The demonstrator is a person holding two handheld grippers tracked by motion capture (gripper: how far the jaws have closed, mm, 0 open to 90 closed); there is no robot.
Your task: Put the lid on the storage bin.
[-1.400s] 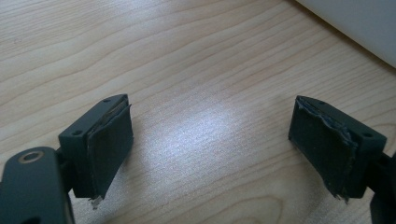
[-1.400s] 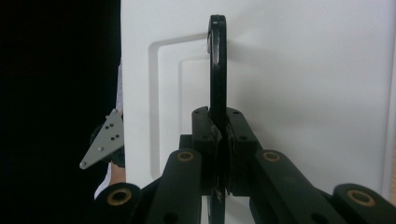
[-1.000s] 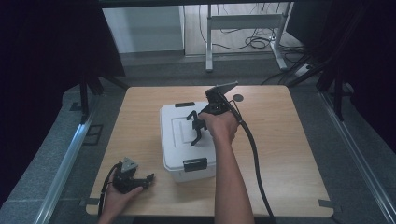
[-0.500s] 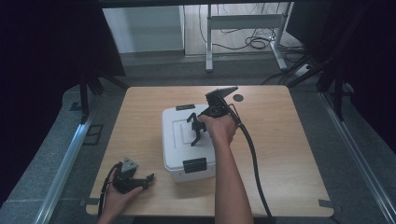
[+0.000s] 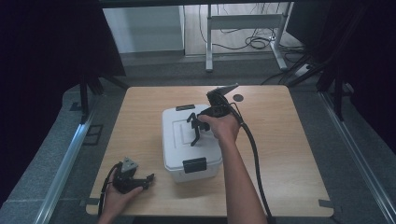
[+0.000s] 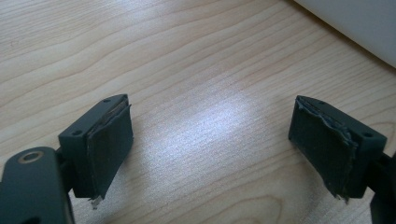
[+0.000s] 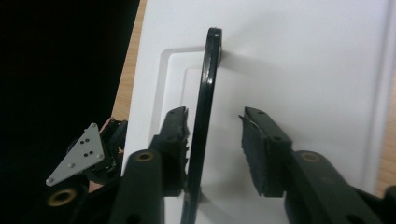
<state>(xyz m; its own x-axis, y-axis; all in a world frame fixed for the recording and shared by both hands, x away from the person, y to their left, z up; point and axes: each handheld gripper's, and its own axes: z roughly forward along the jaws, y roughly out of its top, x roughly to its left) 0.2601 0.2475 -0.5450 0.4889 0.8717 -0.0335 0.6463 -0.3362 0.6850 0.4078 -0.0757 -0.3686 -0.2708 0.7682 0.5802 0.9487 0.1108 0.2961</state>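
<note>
Right gripper (image 7: 215,154), jaws apart, straddling the raised black handle (image 7: 205,112) of the white box (image 5: 191,140); the handle stands on edge between the pads, against or just beside the left-hand pad (image 7: 177,140) as that view shows it, with a clear gap to the other. From above, this gripper (image 5: 196,130) hangs over the lid (image 5: 175,128), held in the person's right hand (image 5: 224,126), cable trailing toward the table's near edge. The box sits near the middle of the wooden table (image 5: 289,154), a black latch (image 5: 194,164) on its near wall and another (image 5: 185,107) on the far side. Left gripper (image 5: 135,179), jaws wide apart with nothing between them, rests near the table's near-left corner, just beside the box. Step in hand, as judged: taking hold of the handle. Next move calls for closing squarely on it before any lift; whether the latches are fastened cannot be told
</note>
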